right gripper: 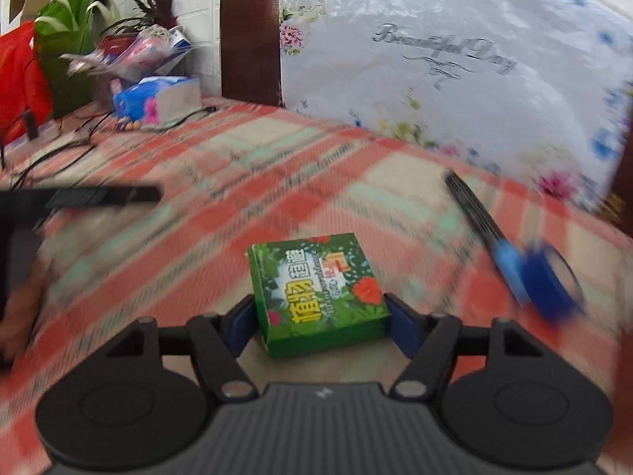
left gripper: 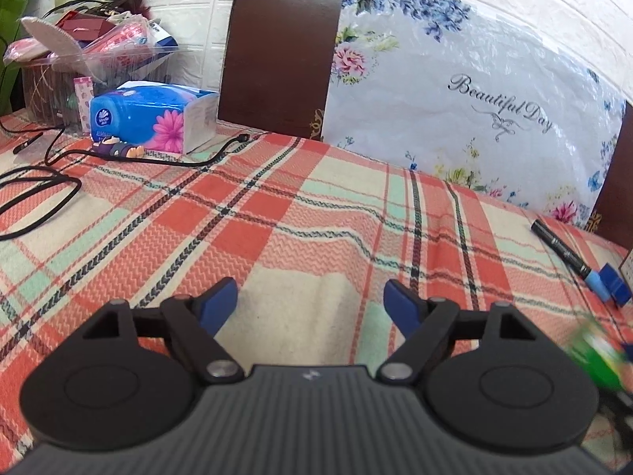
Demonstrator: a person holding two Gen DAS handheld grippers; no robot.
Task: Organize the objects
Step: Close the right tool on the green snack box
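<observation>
My right gripper (right gripper: 318,326) is shut on a small green box (right gripper: 316,293) with flower print and yellow characters, held just above the plaid tablecloth (right gripper: 198,182). The view is blurred by motion. The box shows as a green blur at the right edge of the left wrist view (left gripper: 597,360). My left gripper (left gripper: 310,306) is open and empty above the cloth. A black marker with a blue end (left gripper: 565,255) lies at the right, next to a blue cap-like piece (left gripper: 615,287). It also shows in the right wrist view (right gripper: 480,223).
A blue tissue box (left gripper: 154,116) and a clear bin of packets (left gripper: 91,59) stand at the back left, with black cables (left gripper: 47,182) and a small figure (left gripper: 116,148) near them. A chair back (left gripper: 277,51) and a floral plastic bag (left gripper: 474,111) stand behind the table.
</observation>
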